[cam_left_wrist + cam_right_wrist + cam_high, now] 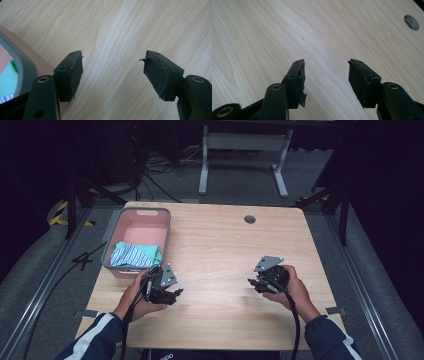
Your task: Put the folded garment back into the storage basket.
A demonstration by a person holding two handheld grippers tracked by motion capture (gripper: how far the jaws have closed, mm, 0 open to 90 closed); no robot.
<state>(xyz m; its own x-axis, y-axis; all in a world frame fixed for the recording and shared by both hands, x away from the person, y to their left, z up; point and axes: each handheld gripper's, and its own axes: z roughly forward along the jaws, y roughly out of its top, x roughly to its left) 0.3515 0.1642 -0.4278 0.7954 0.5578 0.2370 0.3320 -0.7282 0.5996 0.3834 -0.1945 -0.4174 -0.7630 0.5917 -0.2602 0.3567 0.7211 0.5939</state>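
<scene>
Beyond the grippers a light wooden table (225, 245) stands on grey carpet (380, 285); farther off, a white metal frame (245, 150) and black cables (155, 167) in dark surroundings

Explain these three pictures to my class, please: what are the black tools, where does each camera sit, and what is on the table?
A person sits at a wooden table and holds a hand-operated gripper in each hand, a clamp with two black jaws. The high view looks down from above: the left gripper is near a pink basket that holds folded cloth, green and striped; the right gripper is over bare wood. The other two pictures come from cameras riding on the grippers, looking along the jaws. Both the left gripper and the right gripper stand open, holding nothing.
</scene>
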